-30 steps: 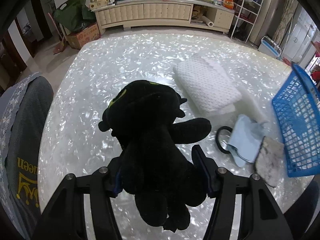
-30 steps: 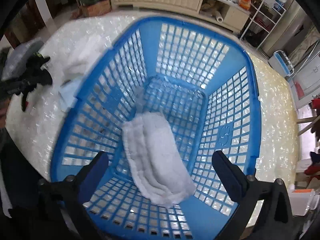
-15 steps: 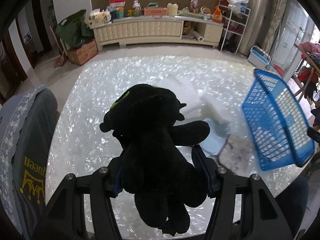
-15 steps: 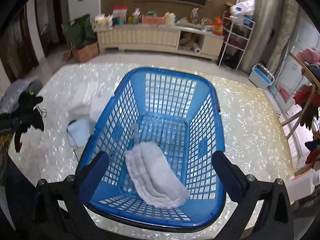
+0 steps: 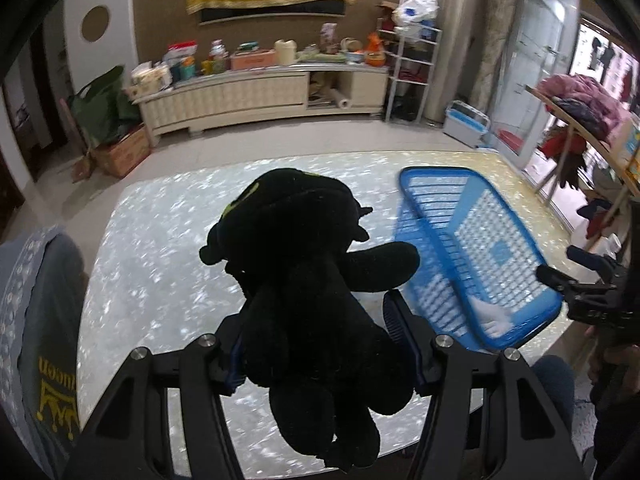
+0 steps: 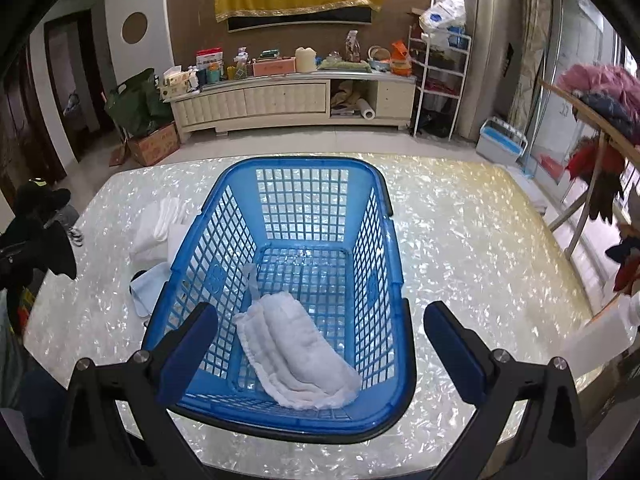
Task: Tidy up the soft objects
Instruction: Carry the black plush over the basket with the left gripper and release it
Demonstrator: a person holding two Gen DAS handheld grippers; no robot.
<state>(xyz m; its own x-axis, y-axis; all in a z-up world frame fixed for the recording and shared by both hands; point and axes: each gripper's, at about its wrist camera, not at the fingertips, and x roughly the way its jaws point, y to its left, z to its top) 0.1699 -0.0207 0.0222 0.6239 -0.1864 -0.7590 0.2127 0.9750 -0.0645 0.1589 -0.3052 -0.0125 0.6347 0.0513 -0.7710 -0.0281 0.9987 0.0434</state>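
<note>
My left gripper point(image 5: 320, 334) is shut on a black plush toy point(image 5: 304, 280) and holds it high above the pearly white table point(image 5: 160, 256). The toy also shows at the far left of the right wrist view point(image 6: 36, 232). A blue plastic basket point(image 6: 384, 280) stands on the table, to the right of the toy in the left wrist view point(image 5: 516, 264). A white folded cloth point(image 6: 296, 356) lies inside it. My right gripper point(image 6: 316, 340) is open and empty, above the basket's near rim.
Left of the basket lie a white folded towel point(image 6: 160, 220) and a pale blue cloth point(image 6: 150, 288). A cream cabinet point(image 6: 288, 100) with clutter stands beyond the table. A clothes rack point(image 6: 600, 120) is at the right. The table point(image 6: 480, 248) stretches to the basket's right.
Both grippers have risen and pulled back from the table. The left one has swung right with the toy, so the basket now sits closer to it. The right gripper stays open.
</note>
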